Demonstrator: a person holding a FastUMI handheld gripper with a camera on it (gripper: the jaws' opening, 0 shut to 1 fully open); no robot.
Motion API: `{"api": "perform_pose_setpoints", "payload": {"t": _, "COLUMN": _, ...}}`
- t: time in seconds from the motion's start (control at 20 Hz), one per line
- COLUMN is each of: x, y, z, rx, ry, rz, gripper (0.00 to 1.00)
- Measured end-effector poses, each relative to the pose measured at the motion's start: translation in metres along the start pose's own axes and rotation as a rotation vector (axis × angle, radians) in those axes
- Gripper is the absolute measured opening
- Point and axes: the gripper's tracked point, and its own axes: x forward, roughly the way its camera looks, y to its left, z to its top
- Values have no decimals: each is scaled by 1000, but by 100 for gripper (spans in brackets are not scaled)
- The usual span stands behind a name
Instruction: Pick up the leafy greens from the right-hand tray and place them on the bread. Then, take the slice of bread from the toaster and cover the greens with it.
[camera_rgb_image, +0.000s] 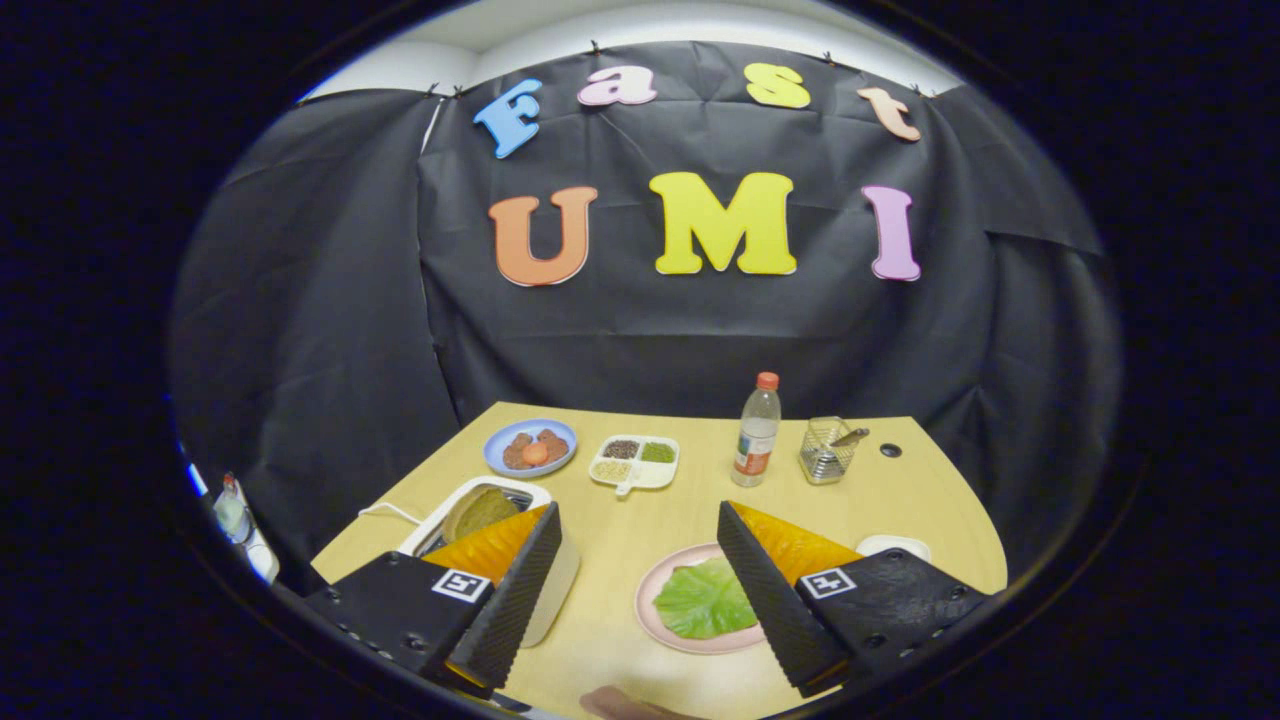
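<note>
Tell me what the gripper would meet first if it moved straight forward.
Probably the bare wooden table: the open gripper points between the white toaster and the green leaf on the pink plate. The white divided dish lies beyond; depth is unclear.

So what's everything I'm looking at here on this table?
Table: one, light wood, under everything.
Toaster: one, white, partly behind one finger.
Bread slice: one, brown, standing in the toaster.
Pink plate: one, between the fingers.
Leafy greens: one leaf, green, on the pink plate.
Blue plate: one, far side, holding reddish-brown food.
Divided dish: one, white, holding grains, beside the blue plate.
Bottle: one, clear with orange cap, beyond the greens.
Wire basket: one, metal, beside the bottle.
Gripper: one, fingers open, held above the table, touching nothing.
</note>
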Motion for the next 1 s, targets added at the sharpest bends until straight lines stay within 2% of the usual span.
{"api": "perform_pose_setpoints", "payload": {"t": 0.35, "x": 45, "y": 89, "z": -12, "rx": -82, "ry": 117, "rz": 53, "gripper": 97}}
{"api": "perform_pose_setpoints", "payload": {"t": 0.75, "x": 95, "y": 124, "z": -37, "rx": -100, "ry": 281, "rz": 30, "gripper": 95}}
{"api": "perform_pose_setpoints", "payload": {"t": 0.85, "x": 100, "y": 129, "z": -43, "rx": -87, "ry": 332, "rz": 25, "gripper": 83}}
{"api": "perform_pose_setpoints", "payload": {"t": 0.95, "x": 103, "y": 123, "z": -50, "rx": -85, "ry": 393, "rz": -18, "gripper": 72}}
{"api": "perform_pose_setpoints", "payload": {"t": 1.0, "x": 104, "y": 124, "z": -54, "rx": -69, "ry": 421, "rz": -30, "gripper": 63}}
